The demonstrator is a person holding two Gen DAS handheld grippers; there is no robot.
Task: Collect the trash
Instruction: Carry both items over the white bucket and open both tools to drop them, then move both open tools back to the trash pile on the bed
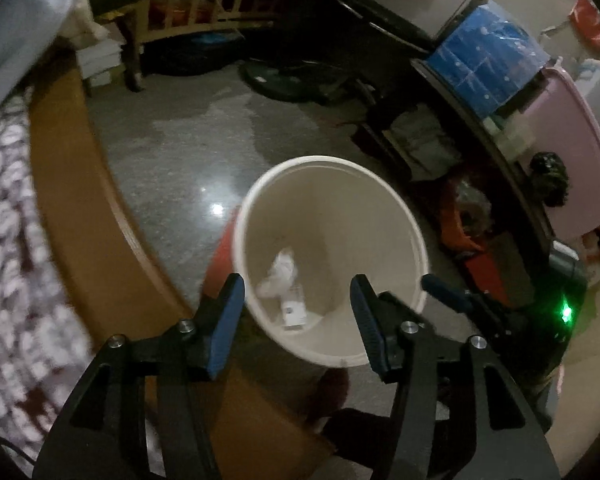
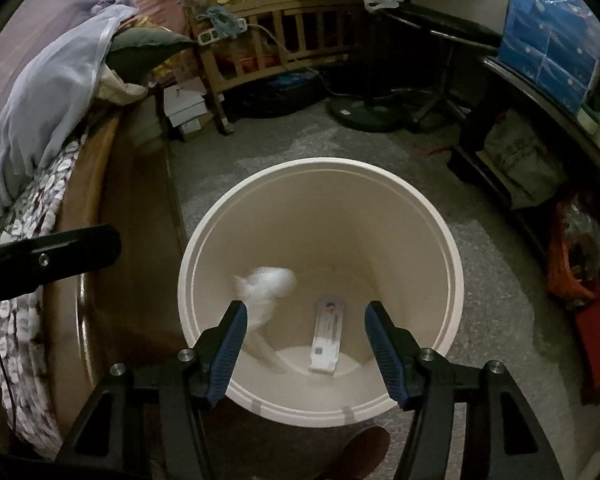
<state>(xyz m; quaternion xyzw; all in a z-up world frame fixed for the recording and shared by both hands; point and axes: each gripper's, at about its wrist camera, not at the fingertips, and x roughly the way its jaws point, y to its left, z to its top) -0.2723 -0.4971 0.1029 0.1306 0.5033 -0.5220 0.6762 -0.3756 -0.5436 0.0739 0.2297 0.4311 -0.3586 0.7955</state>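
A cream bin stands on the floor; it also shows in the right wrist view. Inside it are a crumpled white tissue and a small white box. In the right wrist view the tissue is blurred inside the bin beside the flat white box. My left gripper is open and empty above the bin's near rim. My right gripper is open and empty over the bin's mouth. The right gripper's fingertip shows at the bin's right rim in the left wrist view.
A bed with a patterned cover and wooden frame runs along the left. A wooden crib stands at the back. A fan base, a blue package, a pink tub and shelves fill the right.
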